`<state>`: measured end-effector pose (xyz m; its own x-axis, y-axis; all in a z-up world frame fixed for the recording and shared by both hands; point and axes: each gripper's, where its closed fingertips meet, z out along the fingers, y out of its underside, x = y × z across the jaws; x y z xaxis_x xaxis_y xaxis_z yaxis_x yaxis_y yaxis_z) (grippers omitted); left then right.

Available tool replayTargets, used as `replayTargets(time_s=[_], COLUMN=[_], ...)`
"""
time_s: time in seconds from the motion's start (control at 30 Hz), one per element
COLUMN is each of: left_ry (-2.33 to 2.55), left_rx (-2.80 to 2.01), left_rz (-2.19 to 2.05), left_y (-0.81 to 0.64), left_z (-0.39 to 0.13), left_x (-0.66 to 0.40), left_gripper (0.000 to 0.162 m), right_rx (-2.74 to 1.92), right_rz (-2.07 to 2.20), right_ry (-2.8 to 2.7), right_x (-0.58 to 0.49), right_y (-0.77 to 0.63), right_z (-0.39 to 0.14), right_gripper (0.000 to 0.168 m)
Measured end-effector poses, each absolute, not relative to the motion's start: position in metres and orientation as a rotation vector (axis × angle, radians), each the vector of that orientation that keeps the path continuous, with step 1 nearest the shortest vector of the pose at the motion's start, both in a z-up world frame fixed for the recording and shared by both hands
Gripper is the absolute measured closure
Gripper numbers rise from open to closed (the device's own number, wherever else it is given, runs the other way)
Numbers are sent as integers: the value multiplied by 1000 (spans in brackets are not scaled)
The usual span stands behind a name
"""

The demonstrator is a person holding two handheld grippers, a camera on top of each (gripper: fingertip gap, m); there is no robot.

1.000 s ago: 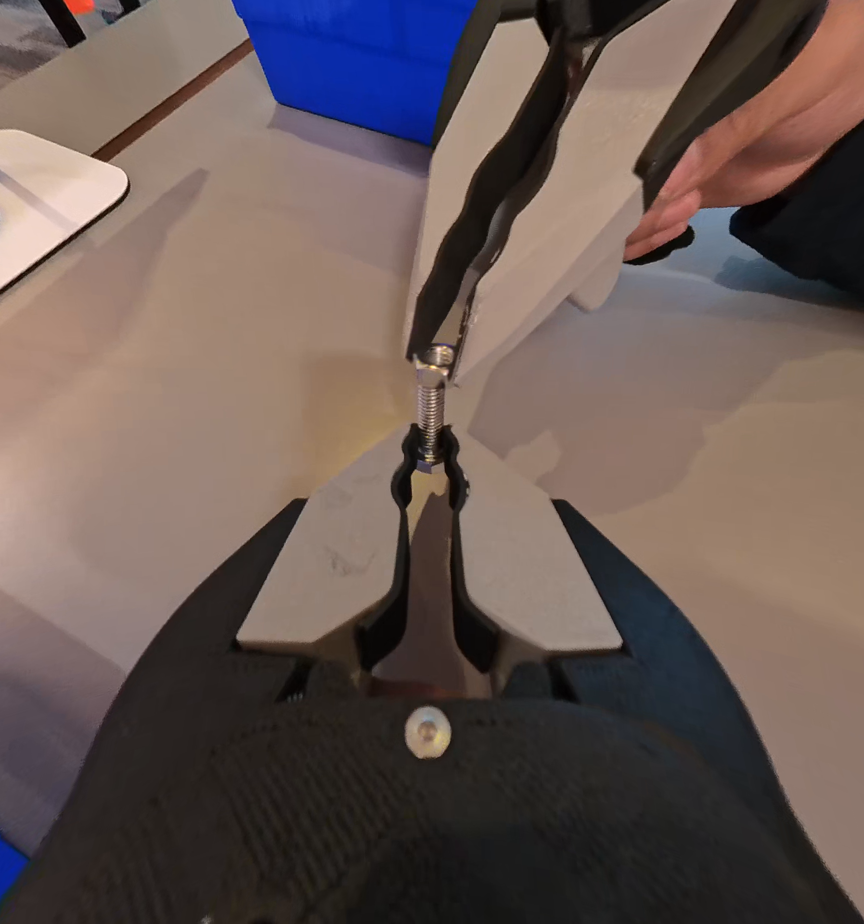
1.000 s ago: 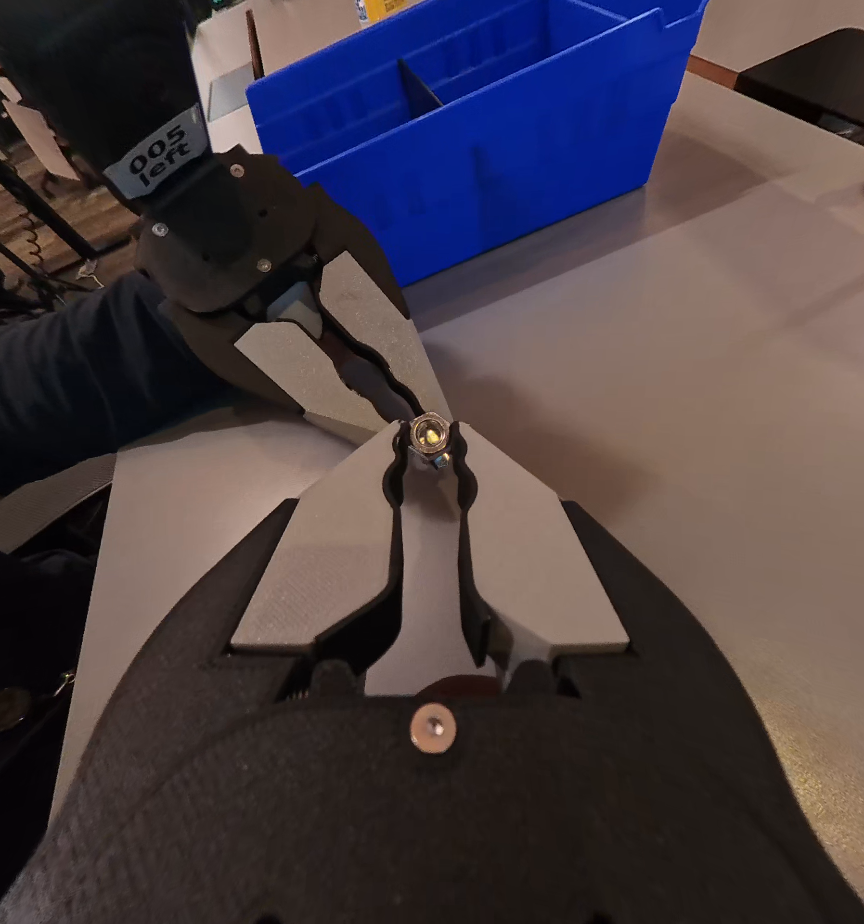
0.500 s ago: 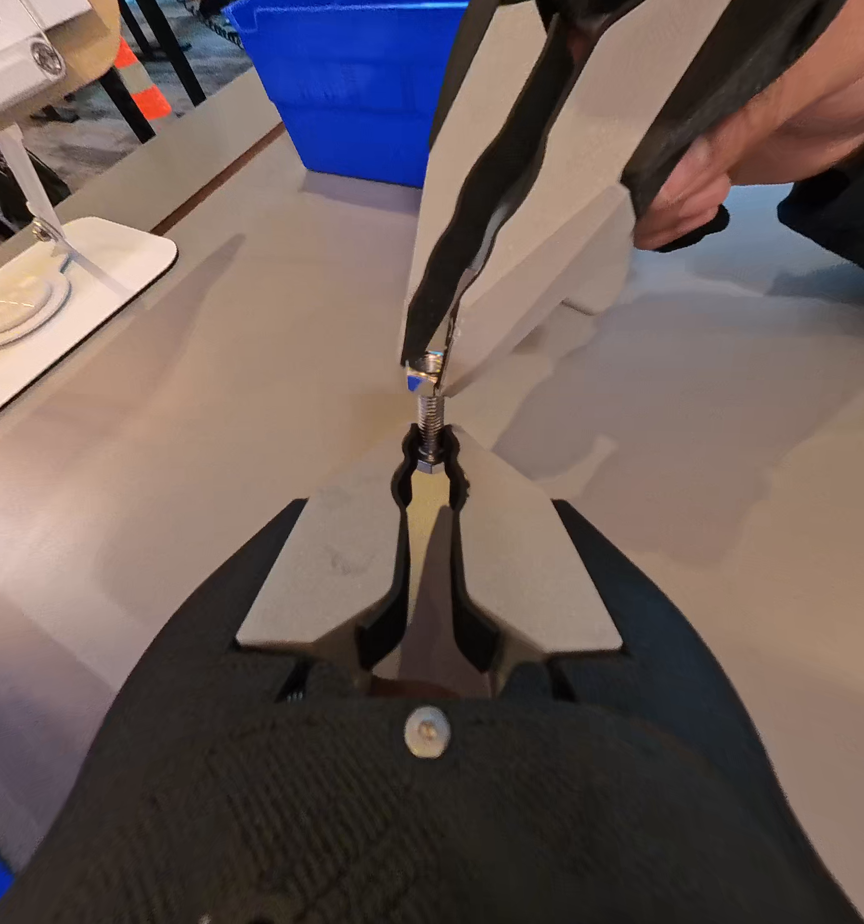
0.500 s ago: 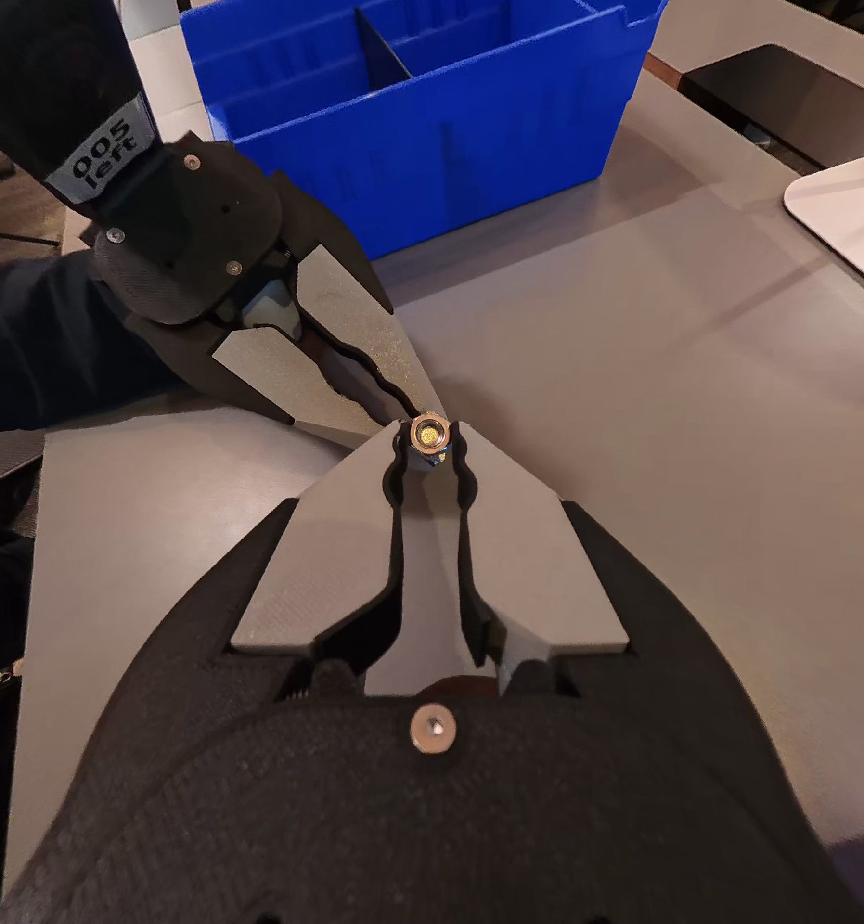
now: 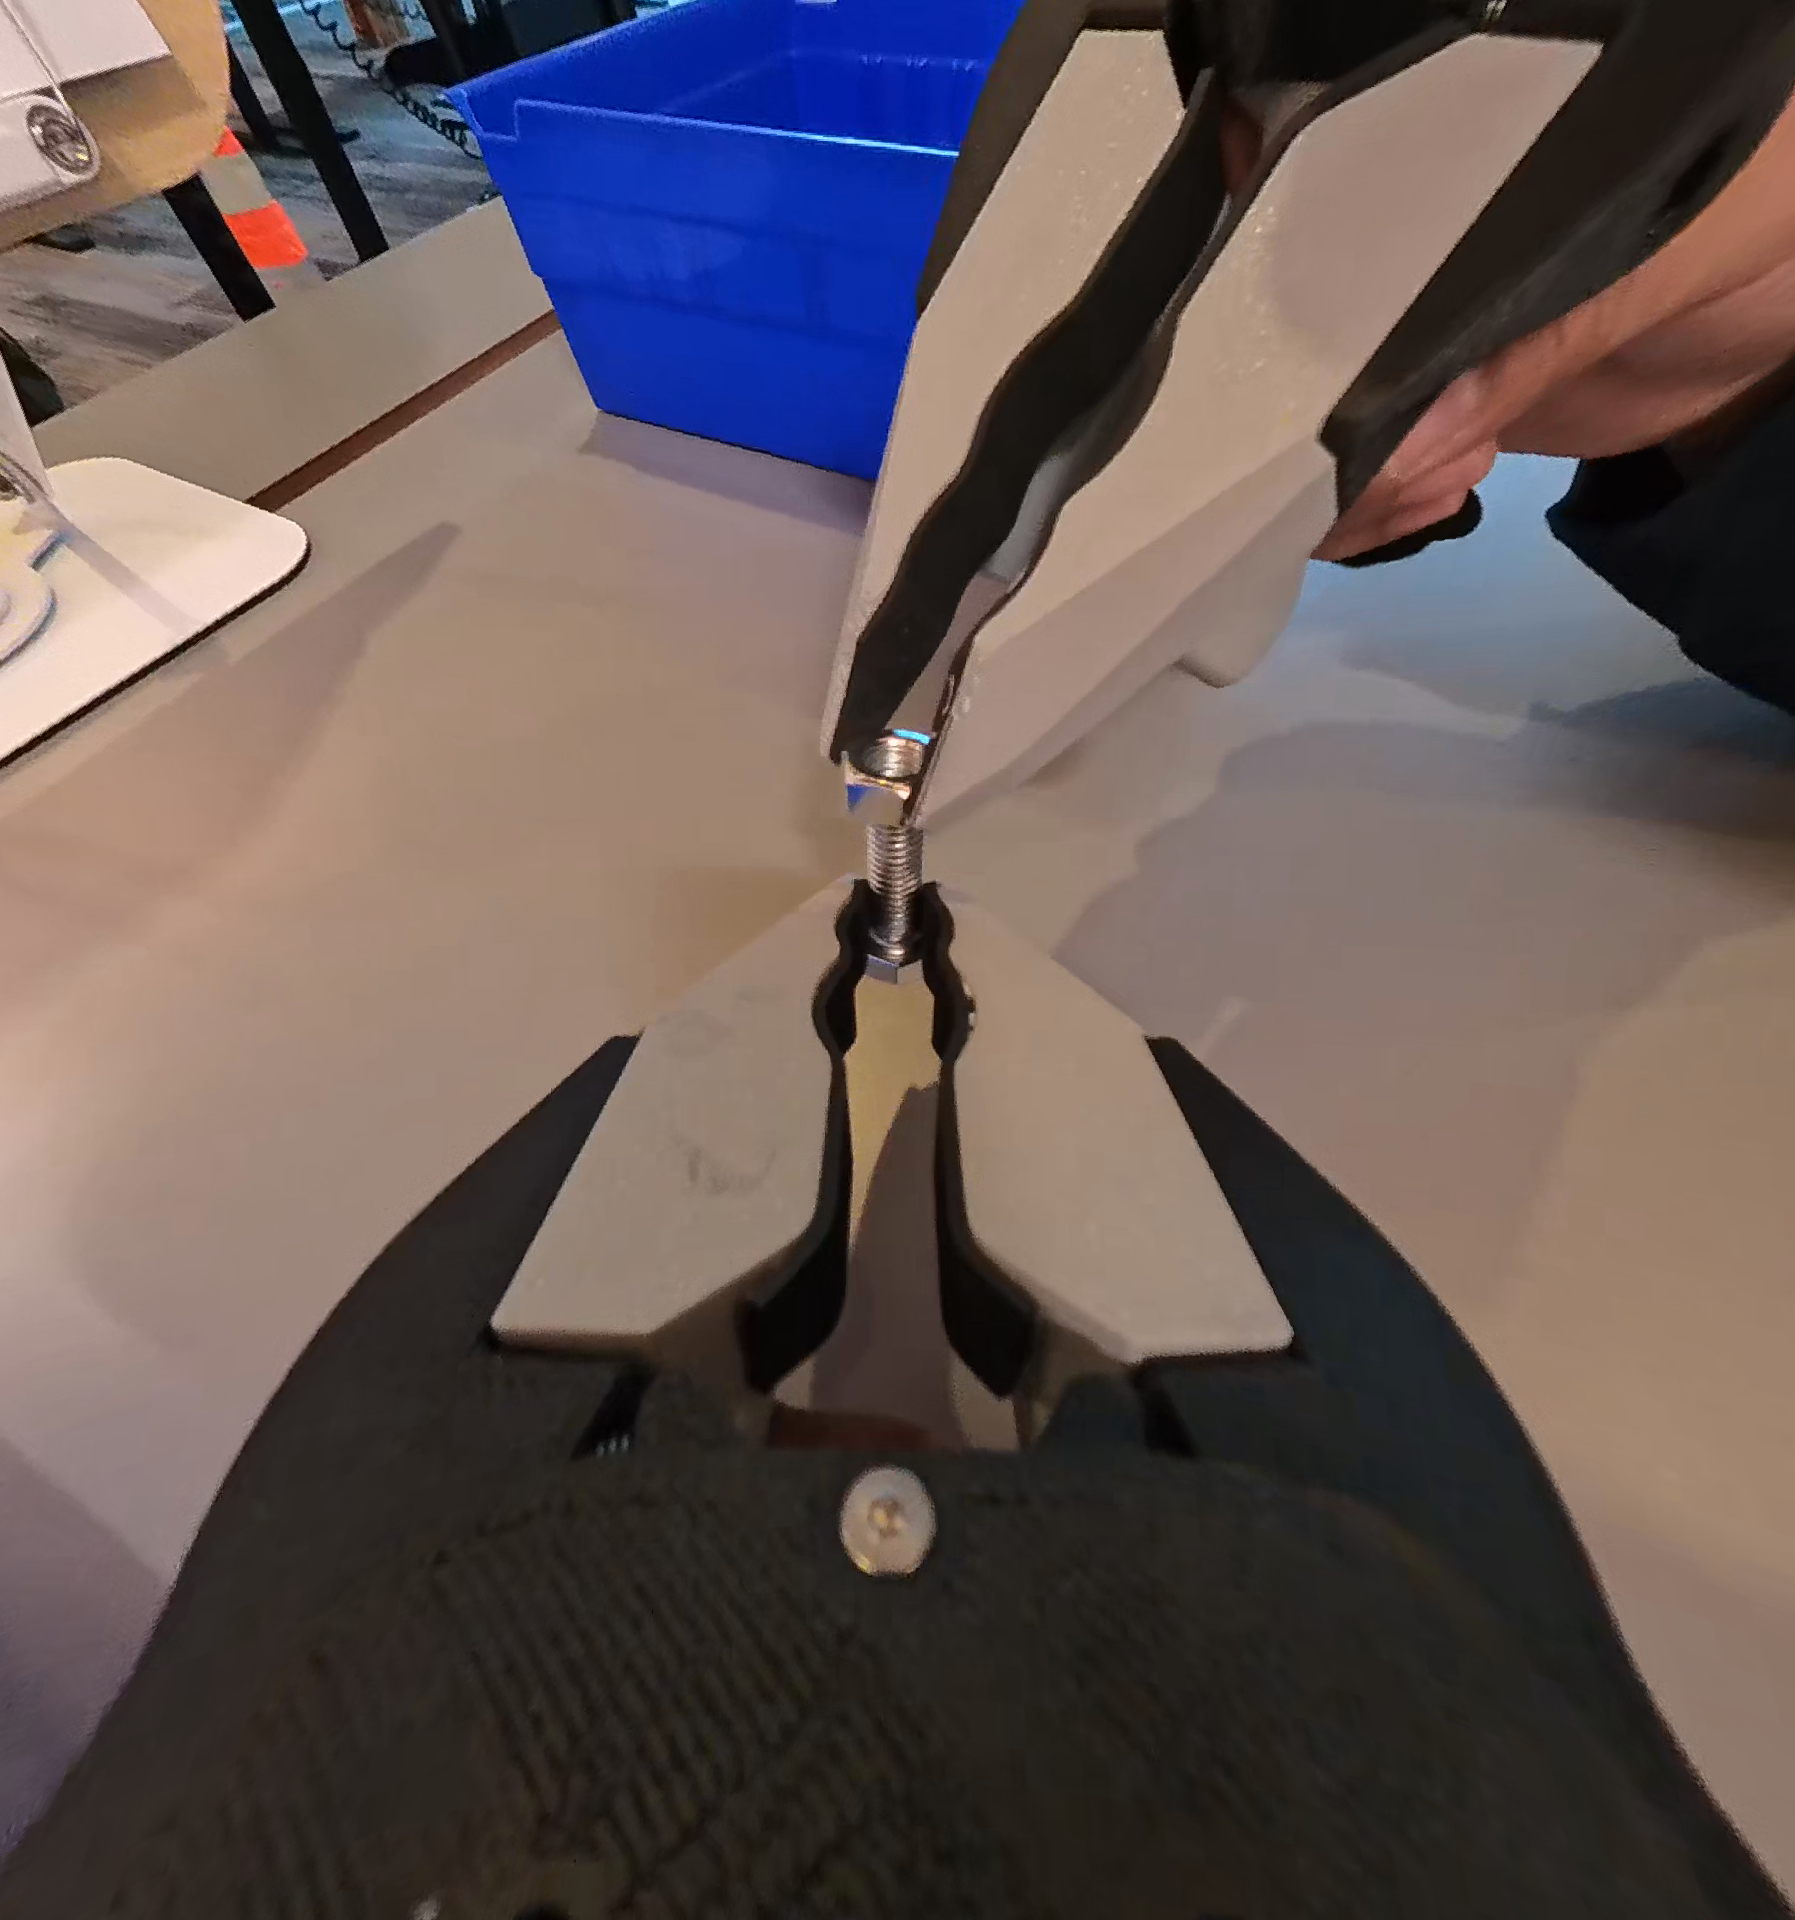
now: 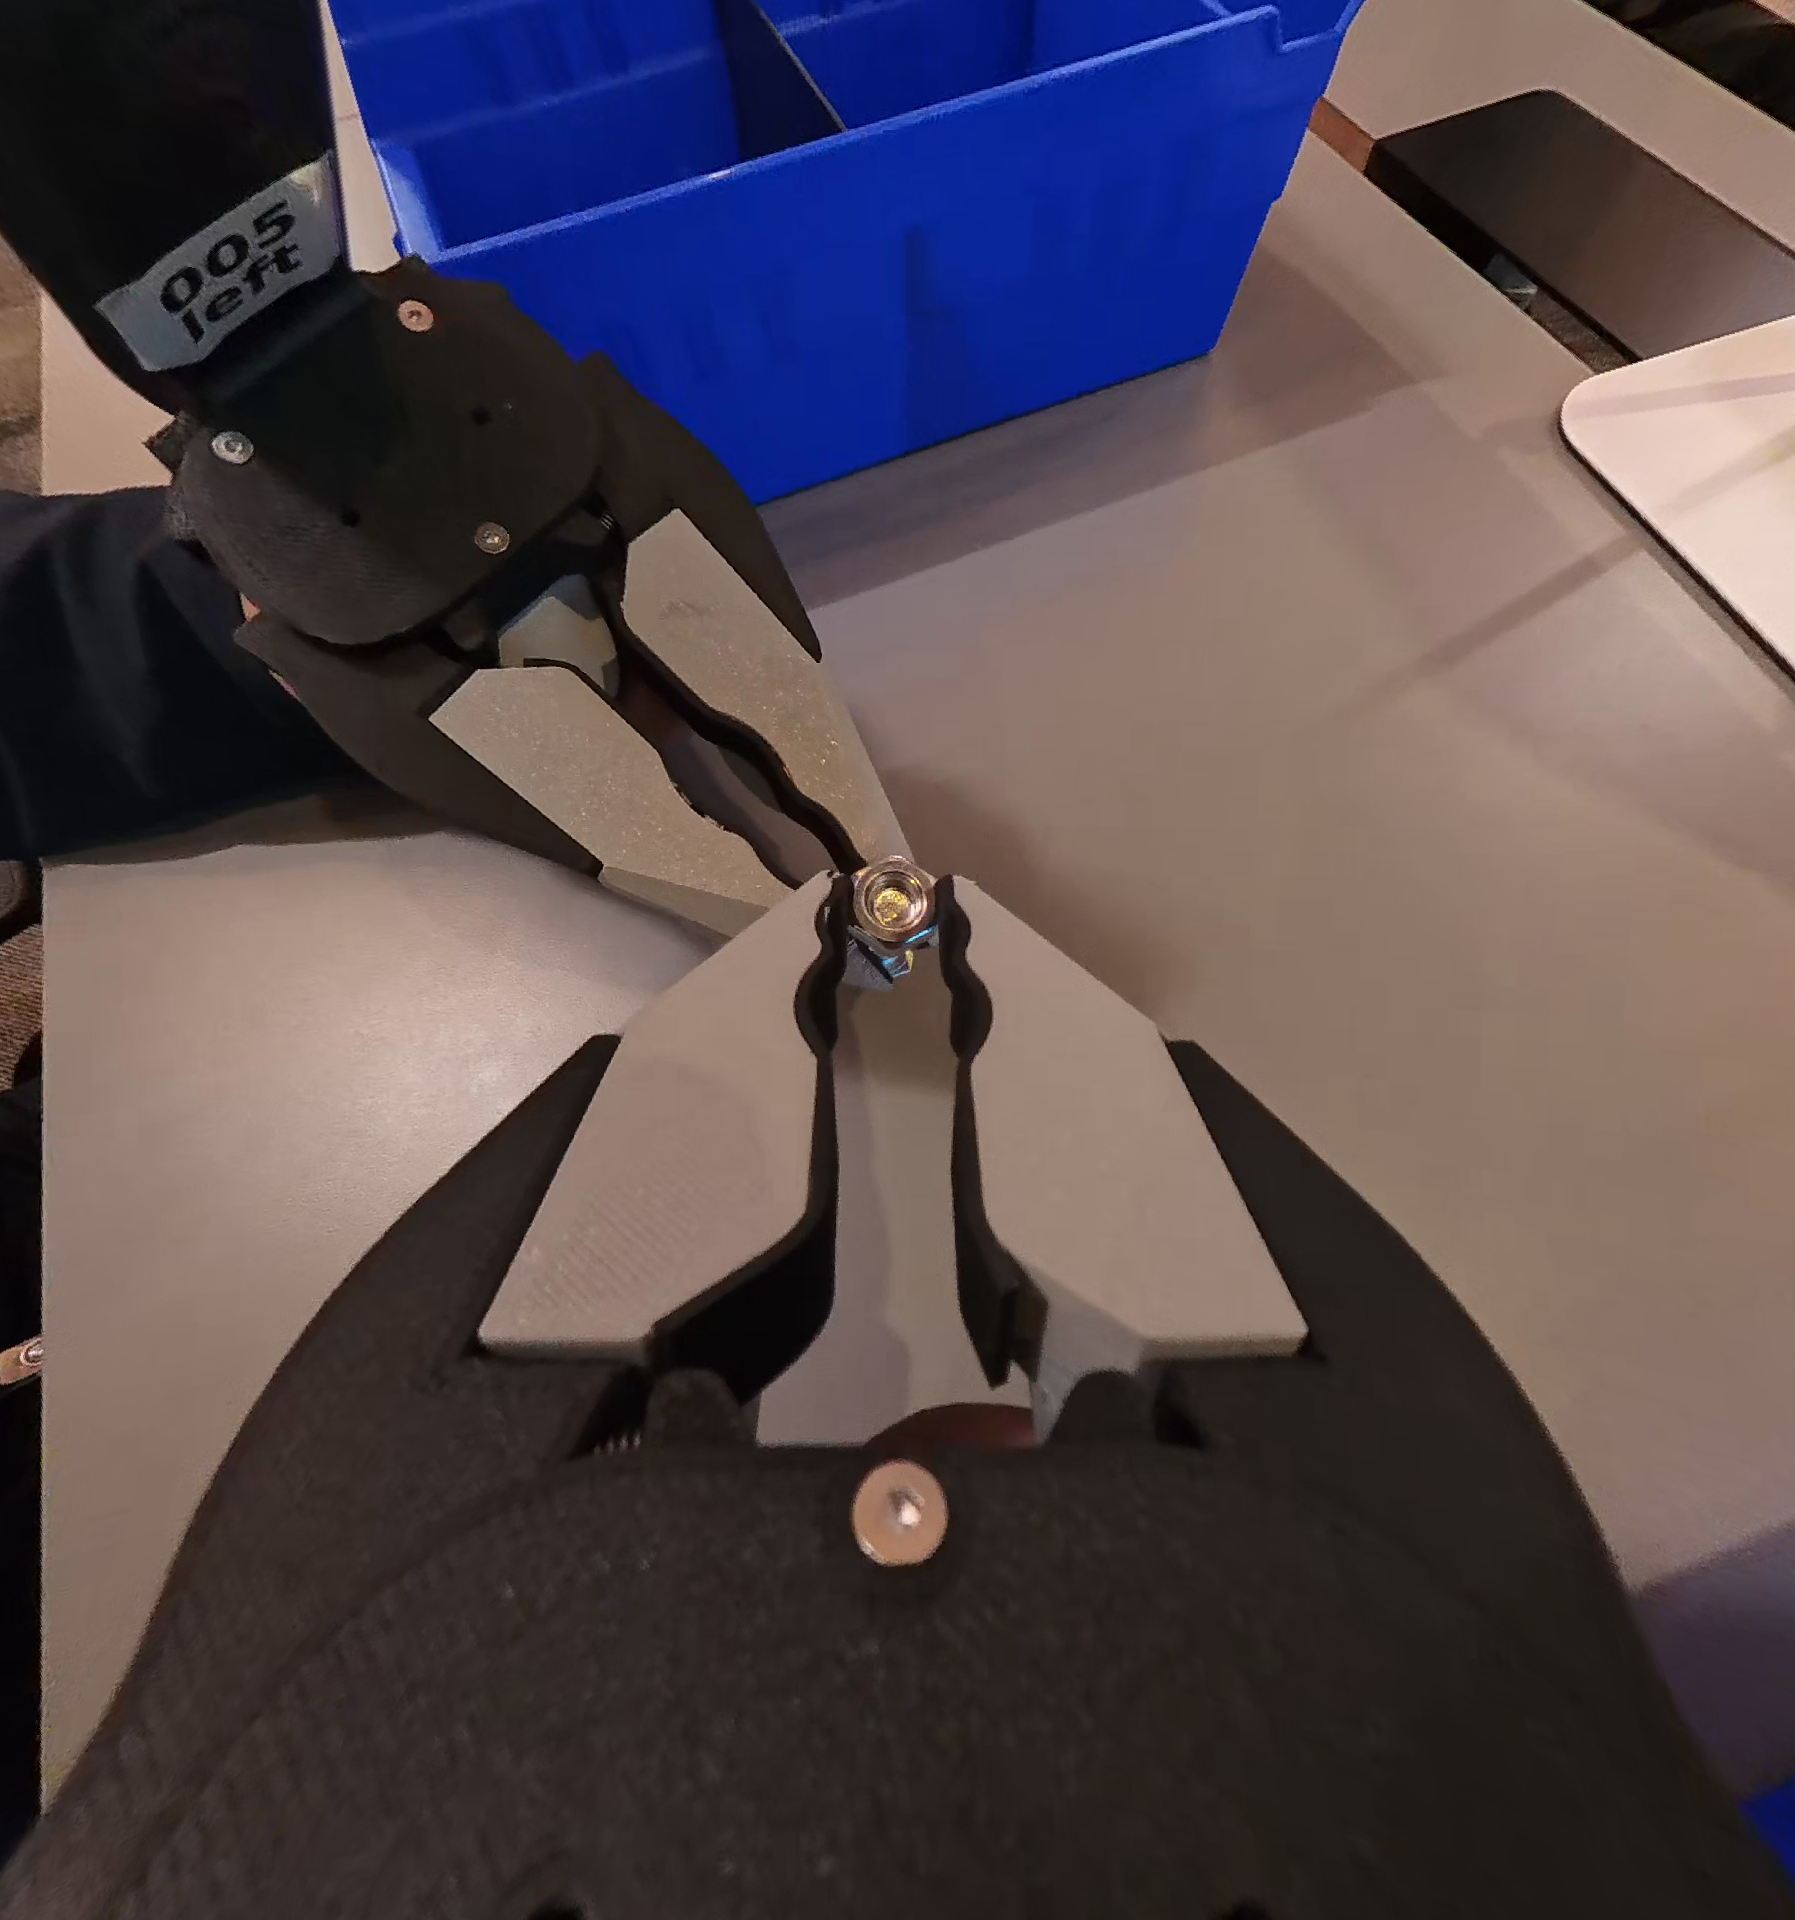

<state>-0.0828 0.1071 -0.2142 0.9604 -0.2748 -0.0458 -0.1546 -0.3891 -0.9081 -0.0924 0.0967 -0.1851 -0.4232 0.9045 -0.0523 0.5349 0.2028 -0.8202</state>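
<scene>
My left gripper [image 5: 891, 940] is shut on the head end of a silver bolt [image 5: 888, 873], whose threaded shank points away from the camera. My right gripper [image 6: 891, 914] is shut on a silver hex nut [image 6: 891, 902] and holds it over the tip of the bolt. In the left wrist view the right gripper [image 5: 888, 764] comes down from the upper right with the nut [image 5: 885, 764] on the bolt's end. In the right wrist view the left gripper [image 6: 820, 847] reaches in from the upper left, its tips just behind the nut. Both are held above the grey table [image 6: 1340, 831].
A blue divided bin [image 6: 872, 239] stands at the back of the table, also in the left wrist view [image 5: 737, 239]. A white flat stand base [image 5: 93, 582] lies at the left and shows at the right edge of the right wrist view [image 6: 1724, 499]. A person's hand [image 5: 1620, 343] holds the right gripper. My left and right fingertips are right by each other.
Both grippers have stayed shut on the bolt and the nut. The pair has shifted, so the blue bin and white base now show more in view. The nut has turned slightly on the bolt's tip.
</scene>
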Motion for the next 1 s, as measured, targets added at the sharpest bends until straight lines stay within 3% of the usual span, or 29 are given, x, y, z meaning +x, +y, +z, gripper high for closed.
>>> replayTargets(time_s=[0.33,0.7,1.0], left_ry=[237,203,283], left_rx=[-1943,-1865,-1790], left_rz=[-246,-337,-357], left_y=[107,103,95], left_z=[-206,-190,-172], left_x=[-81,-83,-75], left_gripper=[155,155,155], right_rx=[-1348,-1241,-1060], right_rz=[1252,1676,1642], right_ry=[-1980,-1807,-1912], right_x=[-95,-88,-85], right_y=[96,92,71], right_z=[-175,-127,-133], right_gripper=[153,120,125])
